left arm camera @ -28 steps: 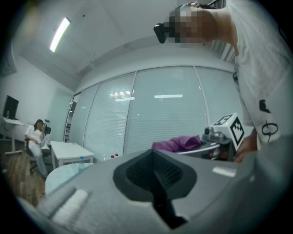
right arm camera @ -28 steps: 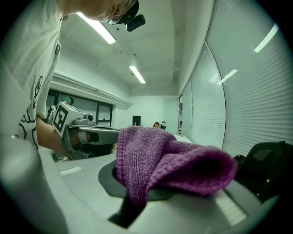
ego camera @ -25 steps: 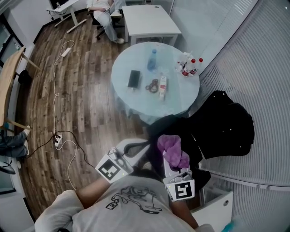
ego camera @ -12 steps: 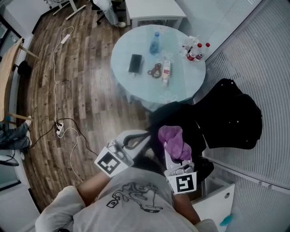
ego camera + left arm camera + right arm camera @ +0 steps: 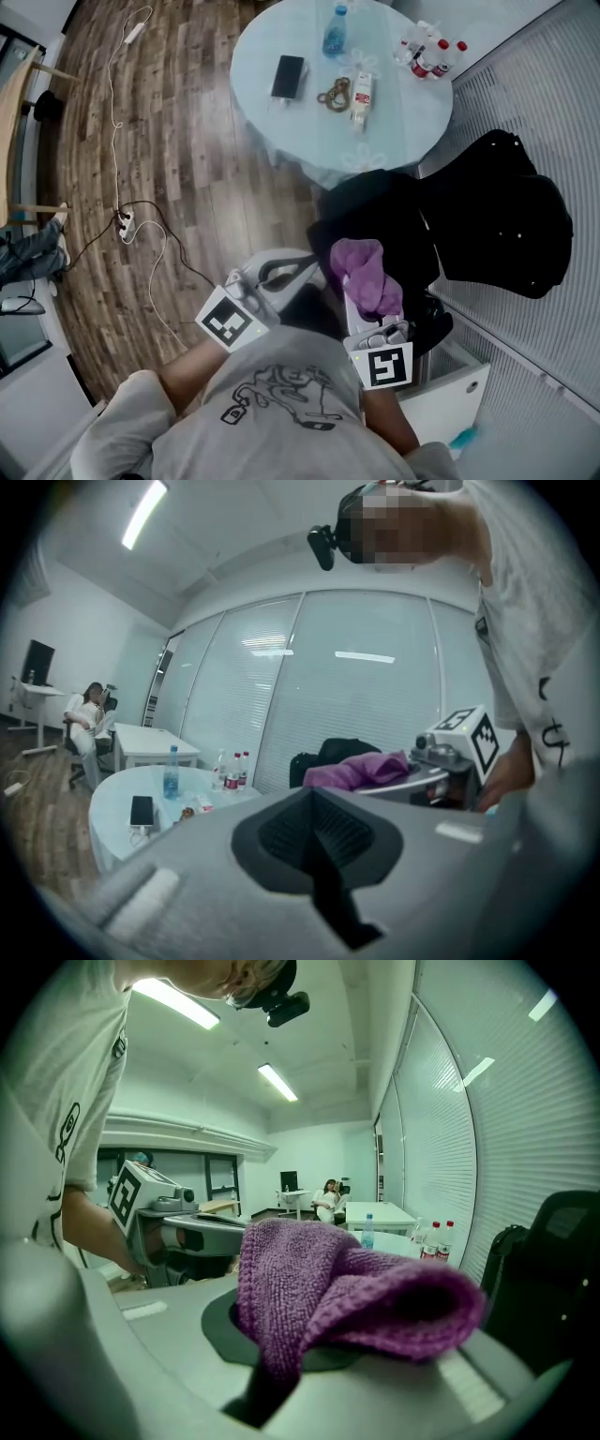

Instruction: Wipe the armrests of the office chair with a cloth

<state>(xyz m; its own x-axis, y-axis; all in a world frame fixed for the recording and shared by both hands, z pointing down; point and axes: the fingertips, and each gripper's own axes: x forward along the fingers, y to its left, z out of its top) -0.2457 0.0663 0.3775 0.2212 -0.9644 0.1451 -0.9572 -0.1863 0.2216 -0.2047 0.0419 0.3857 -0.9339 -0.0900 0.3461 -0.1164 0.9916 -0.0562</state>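
My right gripper (image 5: 362, 281) is shut on a purple cloth (image 5: 364, 274), which bunches over its jaws (image 5: 349, 1290). It hangs above the near edge of the black office chair (image 5: 492, 214), which seems draped in dark fabric; I cannot pick out the armrests. My left gripper (image 5: 302, 269) is held level just left of the cloth, its jaws together with nothing between them (image 5: 319, 850). In the left gripper view, the cloth (image 5: 361, 768) lies on the right gripper in front of the chair (image 5: 345, 751).
A round glass-topped table (image 5: 412, 108) beyond the chair carries a phone (image 5: 288, 75), several bottles (image 5: 431, 54) and small items. Cables and a power strip (image 5: 122, 223) lie on the wood floor at left. A blinds-covered glass wall runs along the right, with a white unit (image 5: 461, 389) below it.
The head view has shifted, so table and chair sit higher and further right. Both grippers keep nearly the same pose near the chair. The cloth stays held.
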